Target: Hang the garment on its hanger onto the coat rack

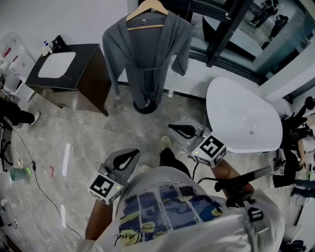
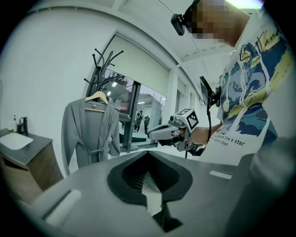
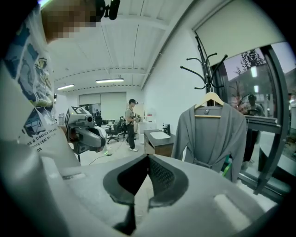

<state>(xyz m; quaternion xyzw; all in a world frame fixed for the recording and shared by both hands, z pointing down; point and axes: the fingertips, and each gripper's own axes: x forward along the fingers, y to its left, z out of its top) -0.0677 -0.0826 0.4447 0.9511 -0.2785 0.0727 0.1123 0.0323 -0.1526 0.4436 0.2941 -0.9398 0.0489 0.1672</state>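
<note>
A grey robe (image 1: 147,54) hangs on a wooden hanger (image 1: 146,10), which is hooked on the black coat rack (image 2: 104,60). The rack's round base (image 1: 146,106) stands on the floor under the robe's hem. Both grippers are held close to the person's chest, well short of the robe and apart from it. My left gripper (image 1: 133,153) is shut with nothing in it, and so is my right gripper (image 1: 172,127). The left gripper view looks past its closed tips (image 2: 148,152) at the robe (image 2: 90,134). The right gripper view also faces the robe (image 3: 210,134).
A dark cabinet (image 1: 86,74) with a white basin stands left of the rack. A white oval tub (image 1: 241,118) sits to the right, against a glass wall. Cables and a green object (image 1: 19,173) lie on the floor at left. A person (image 3: 131,122) stands far back.
</note>
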